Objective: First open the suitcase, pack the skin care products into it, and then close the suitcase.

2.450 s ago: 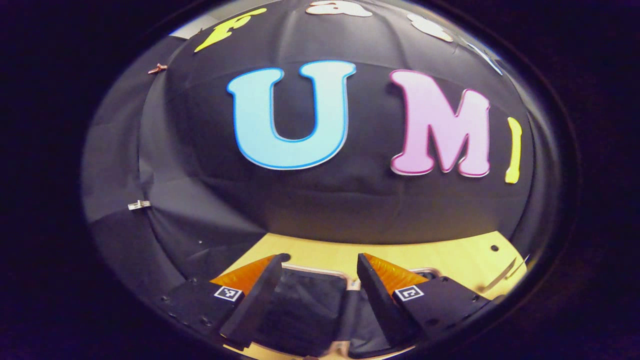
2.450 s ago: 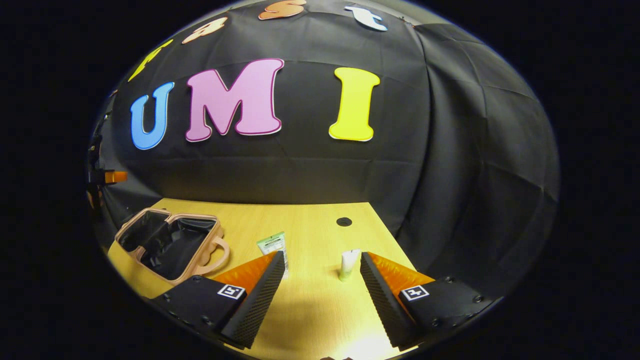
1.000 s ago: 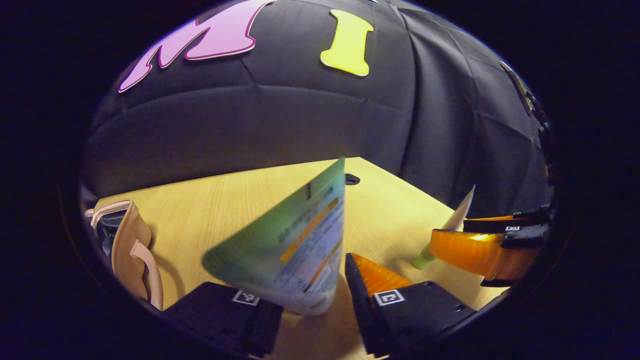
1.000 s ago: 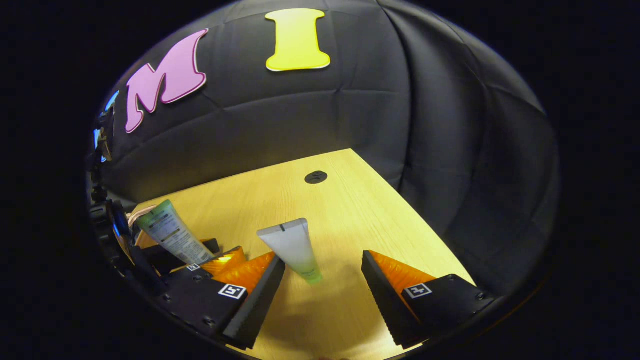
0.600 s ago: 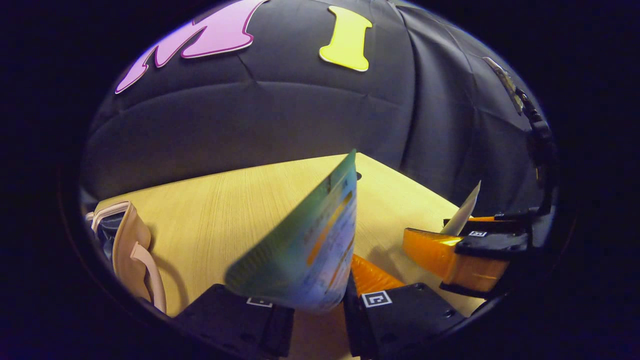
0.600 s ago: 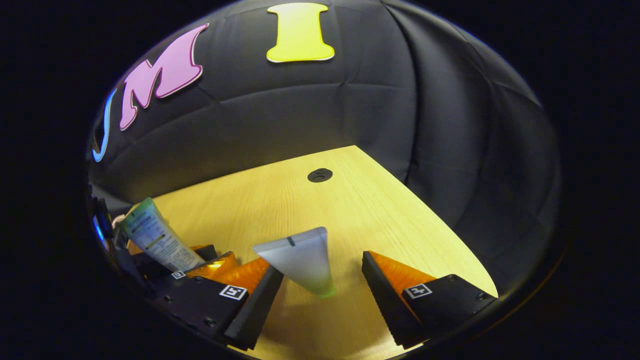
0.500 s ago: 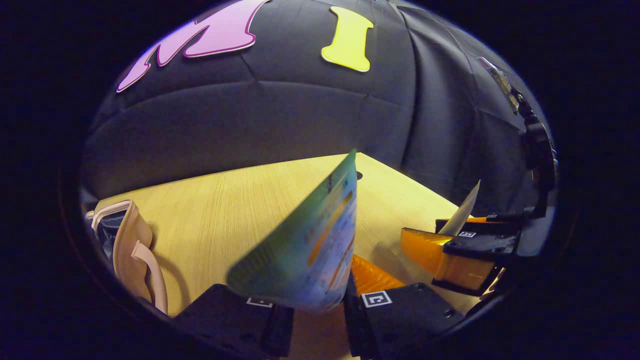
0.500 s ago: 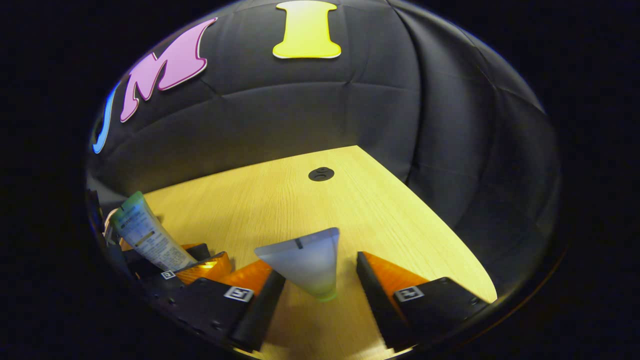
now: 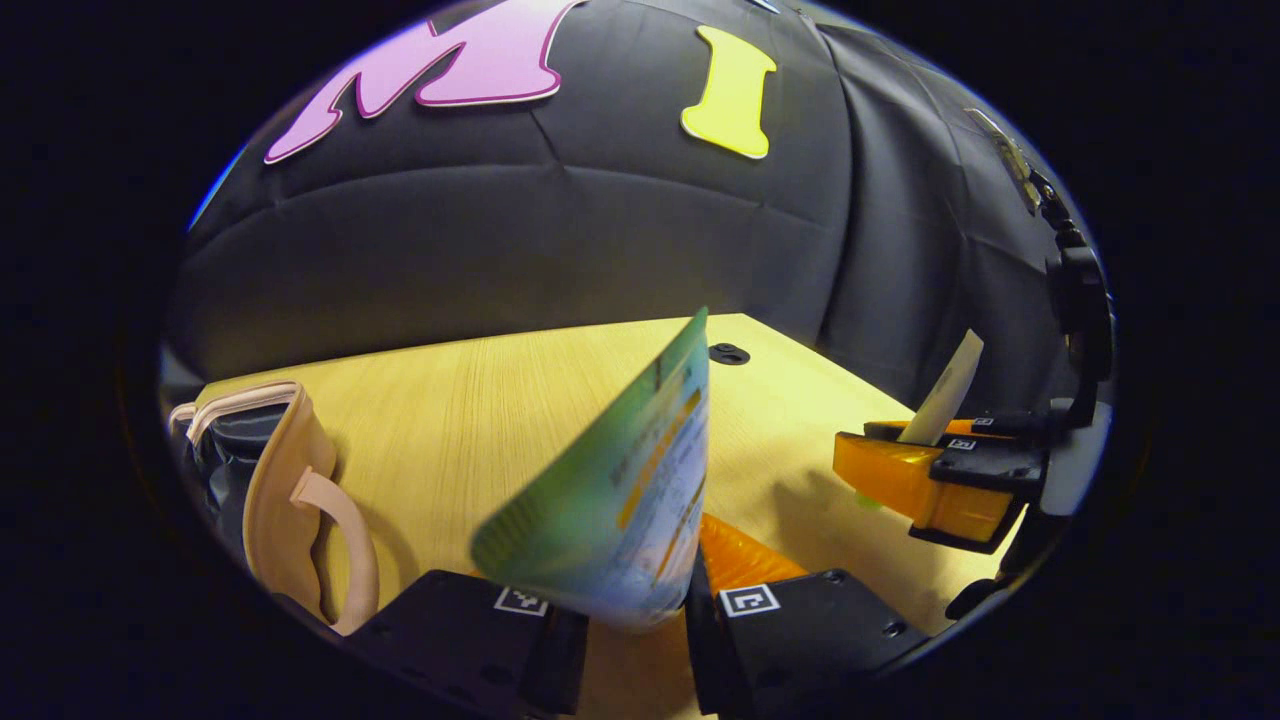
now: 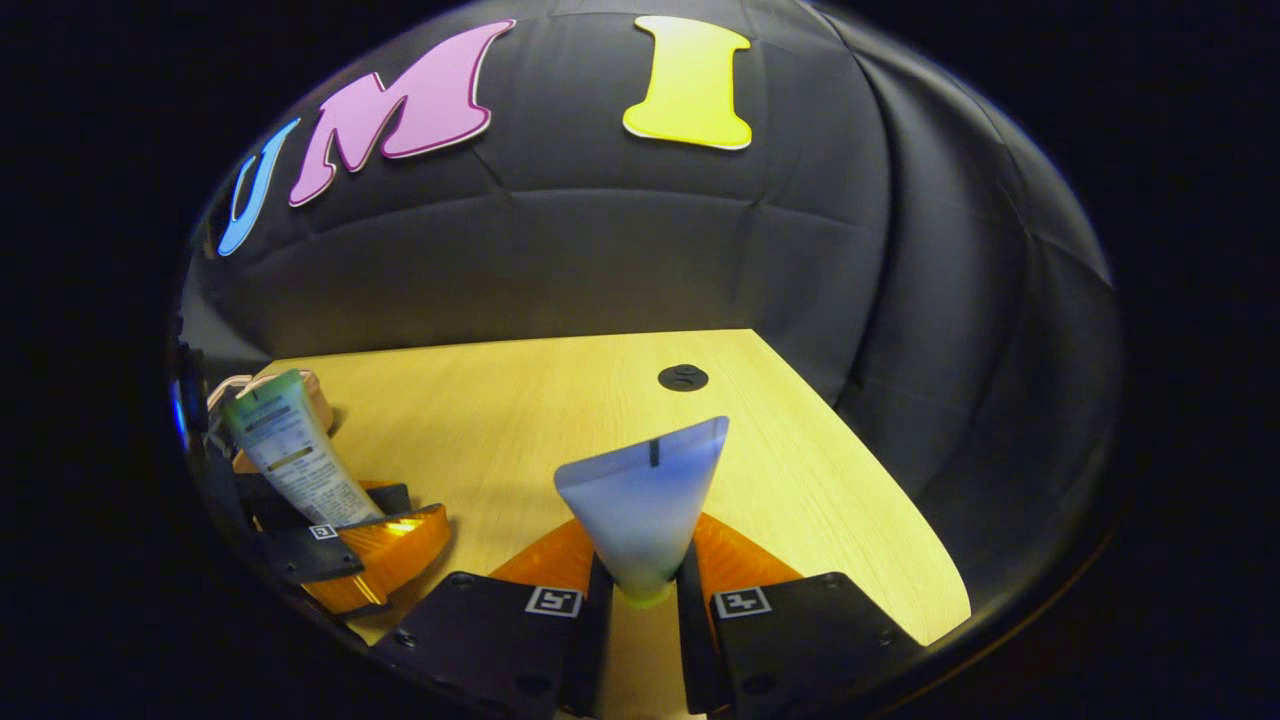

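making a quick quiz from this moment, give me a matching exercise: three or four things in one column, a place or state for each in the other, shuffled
Things:
1. green printed tube
2. pale tube
3. suitcase
4. round hole

States:
a. open, on the table
b. pinched in the right claw
c. in the tabletop near the cloth wall
d. pinched in the left claw

Pairs: 1-d, 2-b, 3-a, 4-c

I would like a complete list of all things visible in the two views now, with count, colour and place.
Green printed skin care tube: one, green and white, held upright in the left gripper.
White frosted tube with green cap: one, white and green, held in the right gripper.
Pink open suitcase: one, pink with dark lining, table's left part.
Light wooden table: one, yellowish.
Round dark hole: one, black, table's far part.
Left gripper: shut on the printed tube.
Right gripper: shut on the frosted tube.
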`<state>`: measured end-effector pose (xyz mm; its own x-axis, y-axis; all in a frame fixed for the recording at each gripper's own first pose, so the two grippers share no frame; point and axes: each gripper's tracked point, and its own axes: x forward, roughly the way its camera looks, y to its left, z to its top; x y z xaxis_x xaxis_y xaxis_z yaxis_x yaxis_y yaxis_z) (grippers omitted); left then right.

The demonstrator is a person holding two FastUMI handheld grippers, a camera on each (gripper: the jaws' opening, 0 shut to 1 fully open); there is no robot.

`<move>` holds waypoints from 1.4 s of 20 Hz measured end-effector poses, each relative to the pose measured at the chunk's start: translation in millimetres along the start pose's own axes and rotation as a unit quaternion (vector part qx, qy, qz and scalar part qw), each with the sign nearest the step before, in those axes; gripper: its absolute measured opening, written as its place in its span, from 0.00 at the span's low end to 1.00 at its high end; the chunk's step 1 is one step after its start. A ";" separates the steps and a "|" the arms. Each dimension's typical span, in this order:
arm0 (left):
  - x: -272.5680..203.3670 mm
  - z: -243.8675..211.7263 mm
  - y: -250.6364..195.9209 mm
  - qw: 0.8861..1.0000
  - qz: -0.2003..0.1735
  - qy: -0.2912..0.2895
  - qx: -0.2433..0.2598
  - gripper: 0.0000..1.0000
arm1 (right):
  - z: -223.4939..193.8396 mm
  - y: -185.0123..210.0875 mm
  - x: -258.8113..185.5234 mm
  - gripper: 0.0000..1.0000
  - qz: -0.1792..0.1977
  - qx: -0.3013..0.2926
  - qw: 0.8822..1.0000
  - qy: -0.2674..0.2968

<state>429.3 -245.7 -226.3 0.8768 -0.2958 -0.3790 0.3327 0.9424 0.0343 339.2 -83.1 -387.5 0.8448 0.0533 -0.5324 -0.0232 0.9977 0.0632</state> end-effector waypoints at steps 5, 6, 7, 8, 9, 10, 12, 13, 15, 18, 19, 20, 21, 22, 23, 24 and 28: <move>-50.0 38.5 30.5 0.998 0.016 -0.046 -0.032 0.45 | 30.2 28.0 -39.4 0.33 0.023 -0.023 0.999 -0.029; -66.3 52.7 40.2 0.998 0.021 -0.055 -0.031 0.45 | 36.9 38.3 -48.6 0.33 0.035 -0.026 0.999 -0.032; -85.1 67.1 53.0 0.997 0.030 -0.065 -0.029 0.45 | 43.3 49.1 -57.8 0.33 0.047 -0.031 0.998 -0.033; -103.2 77.0 67.7 0.996 0.040 -0.068 -0.029 0.45 | 50.6 61.0 -67.8 0.33 0.060 -0.036 0.997 -0.036; -122.6 82.8 86.2 0.996 0.051 -0.065 -0.031 0.45 | 57.9 72.4 -75.7 0.33 0.071 -0.042 0.996 -0.040; -138.7 86.9 108.8 0.995 0.065 -0.059 -0.038 0.45 | 65.2 84.7 -84.7 0.32 0.083 -0.043 0.995 -0.046; -163.4 76.4 157.4 0.993 0.096 -0.027 -0.059 0.45 | 75.0 114.2 -101.0 0.32 0.111 -0.049 0.991 -0.049; -172.3 62.8 180.5 0.992 0.106 0.001 -0.067 0.45 | 78.5 128.5 -110.2 0.32 0.124 -0.052 0.990 -0.048; -180.6 28.3 224.4 0.987 0.123 0.074 -0.068 0.45 | 90.2 157.5 -128.2 0.33 0.153 -0.047 0.986 -0.050; -178.1 -18.8 268.9 0.974 0.132 0.177 -0.057 0.48 | 103.8 196.5 -153.2 0.32 0.190 -0.042 0.979 -0.056; -171.4 -31.9 273.5 0.969 0.124 0.206 -0.061 0.48 | 106.8 209.5 -158.7 0.33 0.200 -0.041 0.977 -0.056; -165.9 -42.0 275.0 0.963 0.120 0.232 -0.065 0.42 | 108.3 222.6 -163.8 0.33 0.209 -0.038 0.976 -0.054; -160.8 -56.3 277.7 0.955 0.115 0.266 -0.070 0.45 | 108.9 234.1 -167.5 0.33 0.217 -0.032 0.975 -0.048; -164.2 -65.9 278.2 0.946 0.115 0.292 -0.078 0.46 | 109.3 248.4 -171.0 0.33 0.228 -0.022 0.973 -0.041; -162.3 -71.7 278.1 0.940 0.115 0.310 -0.085 0.45 | 109.8 255.8 -173.6 0.33 0.234 -0.019 0.972 -0.035; -162.9 -75.2 280.5 0.934 0.122 0.324 -0.090 0.45 | 111.0 260.3 -177.1 0.33 0.237 -0.020 0.971 -0.033; -163.2 -45.4 283.3 0.946 0.141 0.278 -0.091 0.50 | 110.9 269.4 -179.1 0.26 0.241 -0.026 0.970 -0.025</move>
<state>364.7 76.6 -196.7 0.5863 0.0521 -0.8084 0.0036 0.9977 0.0670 241.0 171.6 -181.6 0.7542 0.5131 -0.4097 -0.4477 0.8583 0.2508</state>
